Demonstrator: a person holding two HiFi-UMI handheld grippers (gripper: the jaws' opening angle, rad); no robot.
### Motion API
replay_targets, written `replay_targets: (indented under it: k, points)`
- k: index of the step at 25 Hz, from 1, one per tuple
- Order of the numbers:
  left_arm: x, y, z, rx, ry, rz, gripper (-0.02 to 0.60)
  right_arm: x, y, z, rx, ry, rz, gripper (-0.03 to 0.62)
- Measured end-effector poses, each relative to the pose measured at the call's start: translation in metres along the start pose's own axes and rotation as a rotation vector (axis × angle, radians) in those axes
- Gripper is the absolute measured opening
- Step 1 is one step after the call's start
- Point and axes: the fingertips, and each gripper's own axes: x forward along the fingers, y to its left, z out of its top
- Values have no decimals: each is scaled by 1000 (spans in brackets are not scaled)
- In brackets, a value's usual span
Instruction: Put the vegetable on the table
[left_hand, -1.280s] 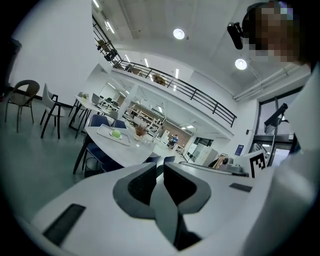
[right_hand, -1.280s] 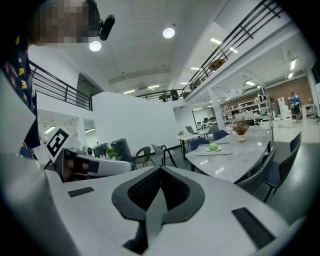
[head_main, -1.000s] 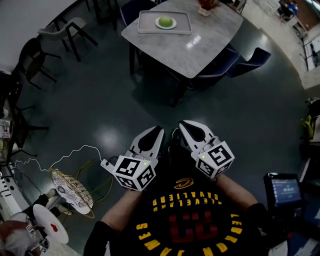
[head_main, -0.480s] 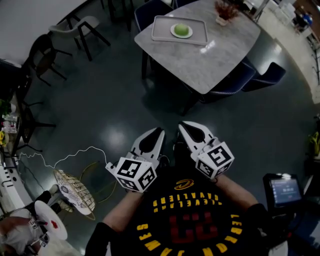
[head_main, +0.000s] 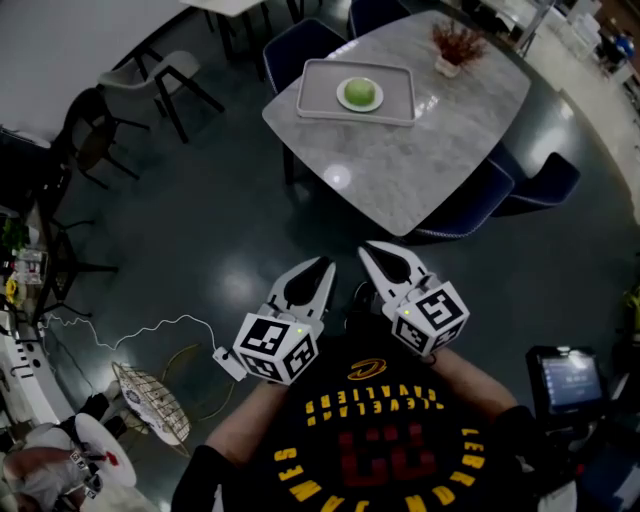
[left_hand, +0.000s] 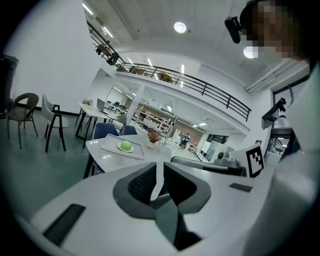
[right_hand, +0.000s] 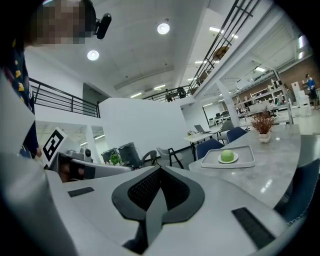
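Note:
A round green vegetable (head_main: 360, 93) lies on a small plate inside a grey tray (head_main: 318, 82) at the far-left corner of a marble table (head_main: 430, 160). It also shows far ahead in the left gripper view, vegetable (left_hand: 125, 145), and in the right gripper view, vegetable (right_hand: 227, 155). My left gripper (head_main: 325, 264) and right gripper (head_main: 366, 248) are held side by side close to my chest, over the dark floor, well short of the table. Both are shut with nothing between the jaws, as seen for the left gripper (left_hand: 159, 172) and the right gripper (right_hand: 160, 172).
Blue chairs (head_main: 535, 185) ring the table and a small potted plant (head_main: 451, 45) stands on its far side. Grey and black chairs (head_main: 150, 85) stand at the left. A wire stool (head_main: 150, 398) and a white cable lie lower left; a screen (head_main: 572, 378) stands lower right.
The table with the tray has come nearer and slid down and right in the head view. Both grippers keep the same shut pose by my chest.

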Motion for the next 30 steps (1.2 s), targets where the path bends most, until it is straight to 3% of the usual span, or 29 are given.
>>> replay_targets:
  k: [7, 19, 25, 30]
  points:
    - [50, 11, 22, -6, -27, 44, 48, 18, -53, 23, 5, -14, 29, 5]
    - [116, 17, 42, -19, -26, 48, 48, 34, -124, 44, 29, -12, 10, 5]
    - [154, 36, 54, -33, -3, 20, 48, 49, -164, 56, 42, -17, -53, 5]
    - [196, 53, 73, 2, 23, -35, 46, 70, -204, 70, 59, -29, -128, 5]
